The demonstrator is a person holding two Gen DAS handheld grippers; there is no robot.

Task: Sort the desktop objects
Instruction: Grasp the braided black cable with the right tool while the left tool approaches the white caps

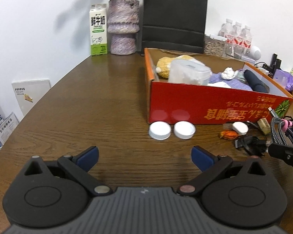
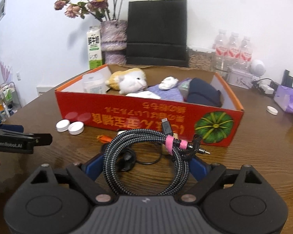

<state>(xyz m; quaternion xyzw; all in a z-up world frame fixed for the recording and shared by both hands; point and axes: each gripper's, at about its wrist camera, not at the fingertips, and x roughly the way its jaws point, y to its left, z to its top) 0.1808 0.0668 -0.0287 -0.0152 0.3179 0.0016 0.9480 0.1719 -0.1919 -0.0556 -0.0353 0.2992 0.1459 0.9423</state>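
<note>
My right gripper [image 2: 145,165] is shut on a coil of black-and-white braided cable [image 2: 146,156] tied with a pink strap; both blue pads press its sides. In the left wrist view the cable coil [image 1: 283,130] stands upright in the right gripper [image 1: 283,152], just off the table at the right edge. Ahead lies the red cardboard box [image 2: 126,105], holding a plush toy, a plastic tub, purple cloth and a dark pouch. My left gripper [image 1: 145,156] is open over bare wood, short of two white caps [image 1: 159,130] in front of the red box [image 1: 185,101].
An orange scrap [image 1: 228,134], a small white charger [image 1: 240,127] and a black cable tangle [image 1: 249,142] lie by the box's near wall. Milk carton [image 1: 98,29], vase [image 1: 123,27], black paper bag [image 1: 173,17] and water bottles [image 2: 232,46] line the back. Another white cap [image 2: 272,110] lies right.
</note>
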